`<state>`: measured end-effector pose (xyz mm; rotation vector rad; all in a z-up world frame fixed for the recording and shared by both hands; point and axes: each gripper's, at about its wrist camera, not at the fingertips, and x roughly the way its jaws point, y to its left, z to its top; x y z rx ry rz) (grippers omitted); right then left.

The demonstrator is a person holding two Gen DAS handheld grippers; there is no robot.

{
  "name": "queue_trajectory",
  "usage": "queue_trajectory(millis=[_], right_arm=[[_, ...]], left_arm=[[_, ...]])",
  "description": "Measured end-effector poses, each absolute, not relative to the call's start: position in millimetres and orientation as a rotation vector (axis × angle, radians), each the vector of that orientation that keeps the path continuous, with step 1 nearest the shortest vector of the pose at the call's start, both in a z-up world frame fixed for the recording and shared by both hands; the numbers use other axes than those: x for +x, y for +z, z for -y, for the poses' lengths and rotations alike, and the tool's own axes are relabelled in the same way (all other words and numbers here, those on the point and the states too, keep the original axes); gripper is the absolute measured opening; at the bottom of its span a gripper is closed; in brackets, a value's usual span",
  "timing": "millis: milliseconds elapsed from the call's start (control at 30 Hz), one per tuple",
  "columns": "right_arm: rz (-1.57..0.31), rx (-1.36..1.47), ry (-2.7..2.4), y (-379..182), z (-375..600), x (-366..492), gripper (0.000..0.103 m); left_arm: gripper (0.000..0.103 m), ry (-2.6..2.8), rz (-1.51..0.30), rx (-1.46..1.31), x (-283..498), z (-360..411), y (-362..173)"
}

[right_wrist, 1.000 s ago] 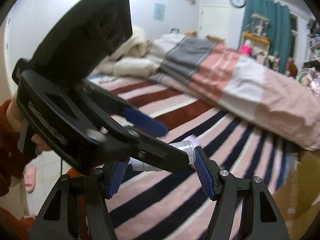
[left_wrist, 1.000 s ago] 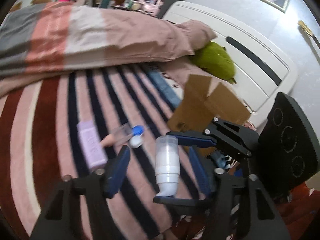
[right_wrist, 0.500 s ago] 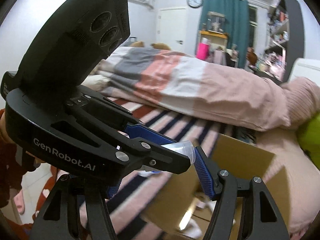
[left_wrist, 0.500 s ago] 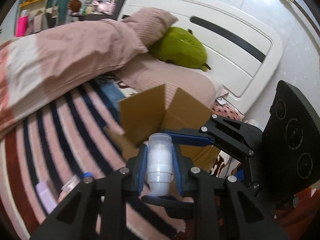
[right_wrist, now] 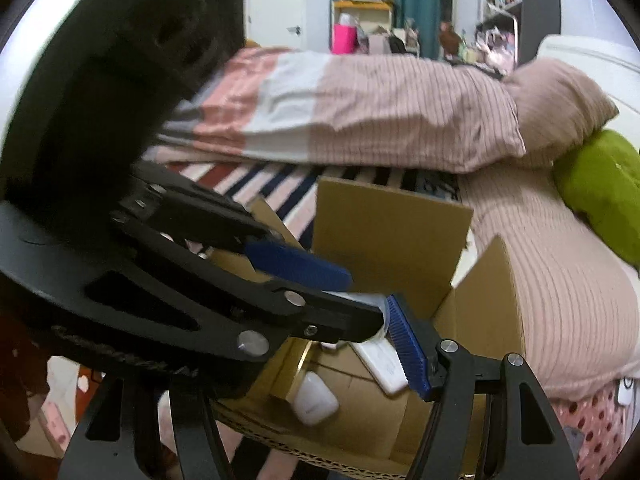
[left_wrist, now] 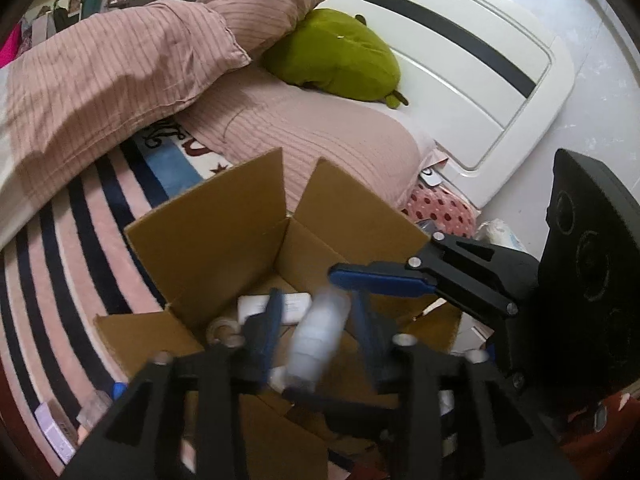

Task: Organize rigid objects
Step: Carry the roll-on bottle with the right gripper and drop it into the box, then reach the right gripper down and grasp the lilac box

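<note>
A white pump bottle (left_wrist: 318, 336), blurred and tilted, hangs over the open cardboard box (left_wrist: 208, 232). My left gripper (left_wrist: 316, 320) straddles it; its jaws are opening and both blue pads stand clear of the bottle's sides. My right gripper (right_wrist: 320, 340) crosses in from the right and grips the bottle end to end, with one blue pad (left_wrist: 380, 282) on its top. In the right wrist view the bottle's clear cap (right_wrist: 362, 300) rests against the right pad (right_wrist: 406, 344), and the other finger is hidden behind the left gripper's body.
The box holds a flat white device (left_wrist: 296, 304), a tape roll (left_wrist: 220, 330), a white case (right_wrist: 316, 400) and a gold carton (right_wrist: 286, 376). On the striped blanket (left_wrist: 60, 260) lie a purple pack (left_wrist: 52, 428) and a blue-capped bottle (left_wrist: 116, 390). A green plush (left_wrist: 336, 52) leans on the headboard (left_wrist: 460, 60).
Both grippers carried the bottle from over the striped blanket to above the box. The left gripper clamped the bottle's sides half a second ago and has since spread open; the bottle now tilts.
</note>
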<state>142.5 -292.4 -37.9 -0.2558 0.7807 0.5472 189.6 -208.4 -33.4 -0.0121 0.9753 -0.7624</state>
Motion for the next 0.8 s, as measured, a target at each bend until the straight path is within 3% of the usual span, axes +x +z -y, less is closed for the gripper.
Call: queue_trajectory(millis=[33,67,100,267,400,600,800], right_arm=[[-0.786,-0.258,0.534,-38,292,140,0.068],[-0.787,-0.257,0.527,-38,292,139,0.072],[-0.785,-0.253,0.523,-37,293,138,0.078],[-0.764,-0.231,0.552,-28,284,129,0.084],[-0.708,-0.232,0.627,-16,263,118,0.1],[-0.685,-0.328,0.738,-9,196,94,0.103],[-0.762,-0.287,0.939,-42,127,89,0.103]], left_arm=[[0.062,-0.746,-0.969,-0.011,189,206,-32],[0.066,-0.721,-0.953,-0.017,188,200,-29],[0.067,-0.716,-0.943,-0.027,187,193,-27],[0.067,-0.658,-0.873,-0.062,172,152,-8],[0.074,-0.554,-0.81,-0.075,153,109,8],[0.075,-0.383,-0.757,-0.105,126,32,11],[0.075,-0.254,-0.754,-0.159,99,-38,-19]])
